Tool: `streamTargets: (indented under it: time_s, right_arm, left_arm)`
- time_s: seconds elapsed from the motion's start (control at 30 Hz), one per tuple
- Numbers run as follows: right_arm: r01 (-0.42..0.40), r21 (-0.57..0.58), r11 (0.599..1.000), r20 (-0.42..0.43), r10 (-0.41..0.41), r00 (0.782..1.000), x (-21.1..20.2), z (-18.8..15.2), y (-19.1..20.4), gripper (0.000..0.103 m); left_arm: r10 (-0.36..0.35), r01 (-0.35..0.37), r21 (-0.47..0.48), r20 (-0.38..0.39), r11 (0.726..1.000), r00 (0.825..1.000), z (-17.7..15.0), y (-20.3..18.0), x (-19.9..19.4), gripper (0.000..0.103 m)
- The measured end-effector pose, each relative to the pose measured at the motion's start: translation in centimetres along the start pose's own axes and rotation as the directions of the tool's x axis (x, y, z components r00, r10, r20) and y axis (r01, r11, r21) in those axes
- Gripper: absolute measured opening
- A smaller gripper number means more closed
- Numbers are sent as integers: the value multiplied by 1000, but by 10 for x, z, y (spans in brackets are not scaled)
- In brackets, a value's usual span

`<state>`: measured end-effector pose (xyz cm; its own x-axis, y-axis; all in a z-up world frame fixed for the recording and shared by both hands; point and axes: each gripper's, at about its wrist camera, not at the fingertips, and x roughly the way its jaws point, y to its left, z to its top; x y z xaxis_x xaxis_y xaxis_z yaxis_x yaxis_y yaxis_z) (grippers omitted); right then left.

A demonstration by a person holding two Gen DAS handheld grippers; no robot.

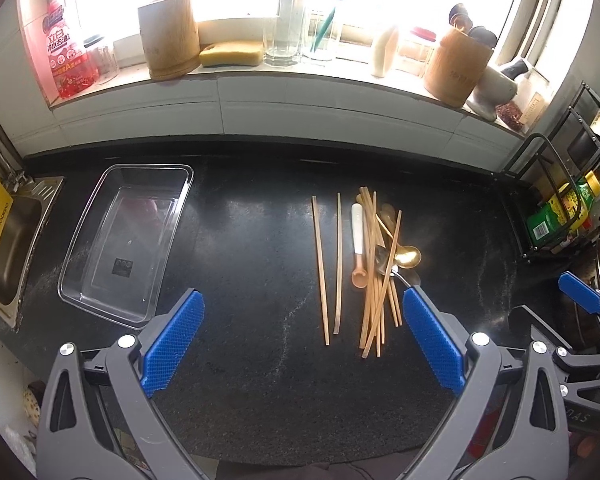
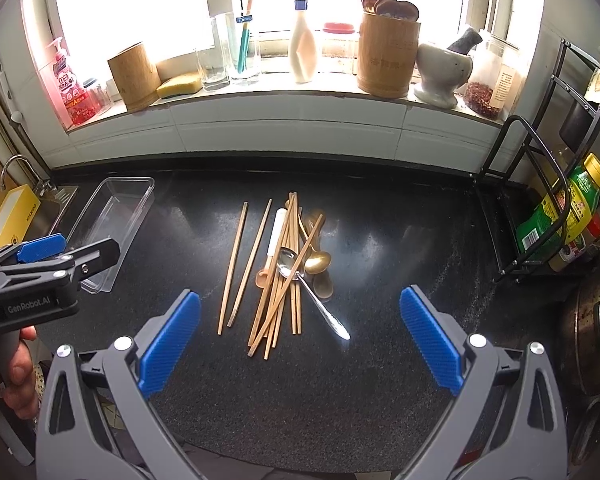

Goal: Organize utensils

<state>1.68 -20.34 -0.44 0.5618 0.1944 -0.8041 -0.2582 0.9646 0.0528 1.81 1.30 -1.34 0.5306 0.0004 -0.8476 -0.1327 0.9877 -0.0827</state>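
Both tools spread wide and empty, left tool (image 1: 303,334), right tool (image 2: 300,336). Ahead on black bench (image 2: 380,380): jumbled chopsticks (image 2: 278,300) and spoons (image 2: 318,262). Clear tray (image 1: 124,240) ahead-left. Sorting apparently unstarted; next, pinching one piece.

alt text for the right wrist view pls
A pile of wooden chopsticks and spoons lies on a black countertop, a silver spoon across it, two loose chopsticks beside it. The open right gripper frames it; a clear plastic bin sits left.
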Motion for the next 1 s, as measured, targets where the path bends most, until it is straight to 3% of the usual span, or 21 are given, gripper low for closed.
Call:
streamTargets:
  time_s: [1.0]
  right_arm:
    - [-4, 9, 1000, -10, 4, 1000, 4, 1, -3, 97]
  left_arm:
    - [18, -19, -2, -25, 1000, 1000, 5, 0, 12, 97]
